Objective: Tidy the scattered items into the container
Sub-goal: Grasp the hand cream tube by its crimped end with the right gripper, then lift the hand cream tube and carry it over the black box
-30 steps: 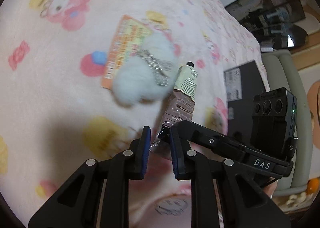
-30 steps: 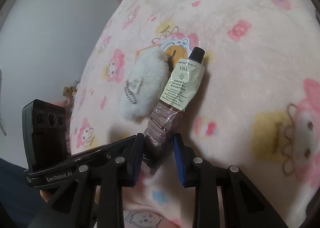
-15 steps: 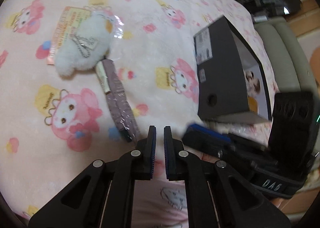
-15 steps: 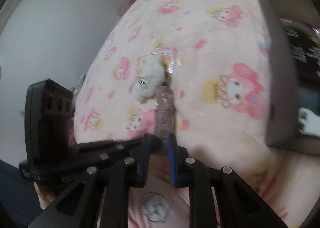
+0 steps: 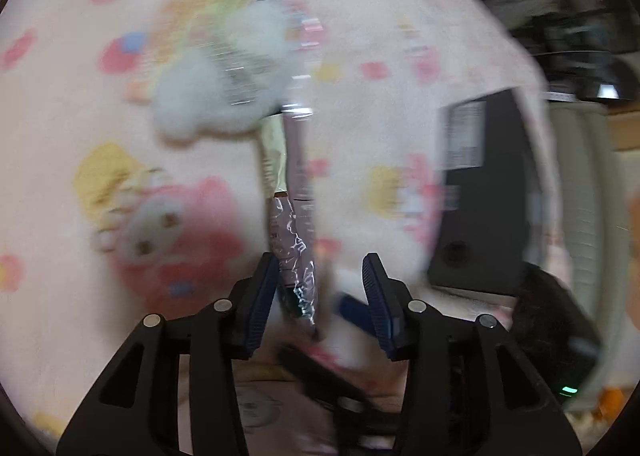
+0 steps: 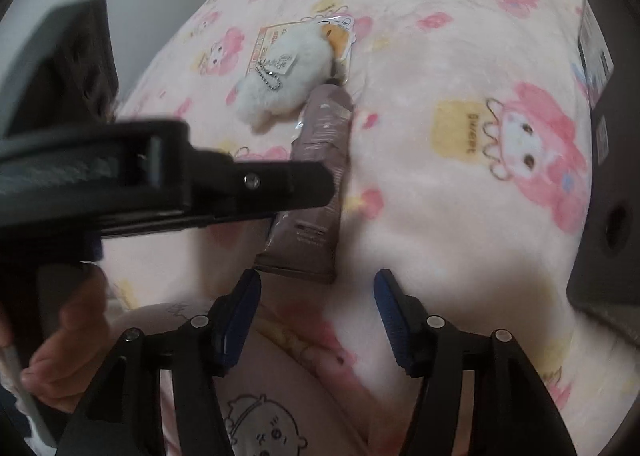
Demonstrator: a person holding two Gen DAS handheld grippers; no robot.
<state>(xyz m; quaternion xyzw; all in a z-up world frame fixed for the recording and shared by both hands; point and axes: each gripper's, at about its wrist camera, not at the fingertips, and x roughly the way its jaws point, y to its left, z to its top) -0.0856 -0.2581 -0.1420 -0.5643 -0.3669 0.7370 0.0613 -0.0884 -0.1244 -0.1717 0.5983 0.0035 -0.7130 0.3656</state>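
A mauve and cream tube (image 5: 294,191) lies on the pink cartoon blanket (image 5: 80,215), its crimped end between my left gripper's (image 5: 320,288) open jaws. The same tube (image 6: 320,183) lies just ahead of my right gripper (image 6: 316,296), which is open and empty. A white fluffy plush keychain (image 6: 284,71) on an orange card lies by the tube's cap end; it also shows, blurred, in the left wrist view (image 5: 224,87). The black box container (image 5: 484,191) stands to the right, open side facing right.
My left gripper's arm (image 6: 160,183) crosses the right wrist view over the tube, held by a hand (image 6: 68,340). The box's wall (image 6: 604,195) sits at the right edge. A grey-green chair (image 5: 584,223) stands beyond the bed's edge.
Both grippers were shut half a second ago and are now open. Both have moved closer to the tube's crimped end. The left wrist view is blurred by motion.
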